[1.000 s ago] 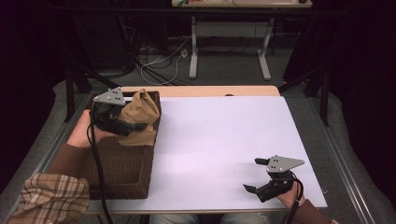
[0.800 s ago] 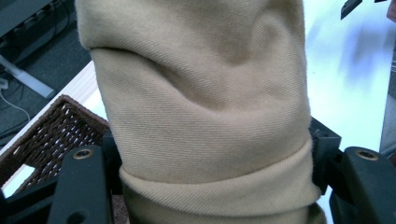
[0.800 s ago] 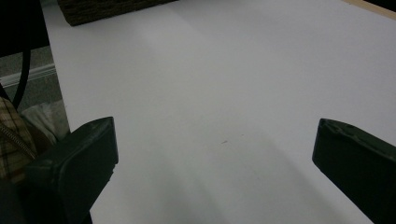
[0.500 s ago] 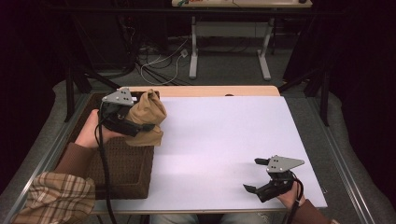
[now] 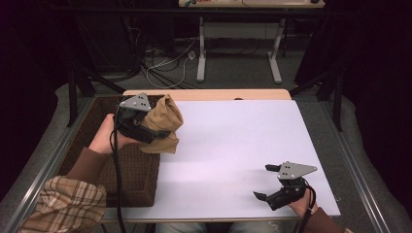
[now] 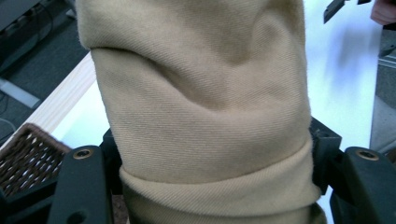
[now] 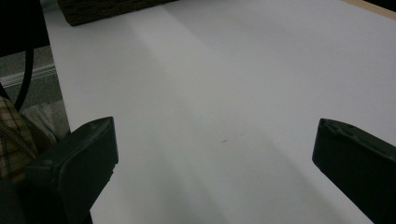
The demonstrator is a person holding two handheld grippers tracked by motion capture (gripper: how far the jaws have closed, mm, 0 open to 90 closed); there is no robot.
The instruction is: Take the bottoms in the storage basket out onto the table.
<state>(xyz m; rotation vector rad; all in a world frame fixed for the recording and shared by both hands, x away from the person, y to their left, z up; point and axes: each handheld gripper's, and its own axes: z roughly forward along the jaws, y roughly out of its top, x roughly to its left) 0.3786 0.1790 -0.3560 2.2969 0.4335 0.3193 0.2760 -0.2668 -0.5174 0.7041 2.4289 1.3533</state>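
The left hand-held gripper (image 5: 158, 132) is clamping the bunched tan cloth (image 5: 163, 126) above the wicker basket's (image 5: 124, 179) edge, carrying it clear toward the white worktop (image 5: 233, 145), while the right hand-held gripper (image 5: 268, 181) is waiting wide open, empty.

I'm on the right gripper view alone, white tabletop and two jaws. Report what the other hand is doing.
Observer: The left gripper is shut on a tan folded cloth, lifted at the wicker basket's right edge.
Operator: Confirm the grip.
Observer: In the left gripper view both jaws press the cloth's lower fold.
Operator: Place my gripper.
Observer: The right gripper sits open near the near right corner of the white table, far from the cloth.
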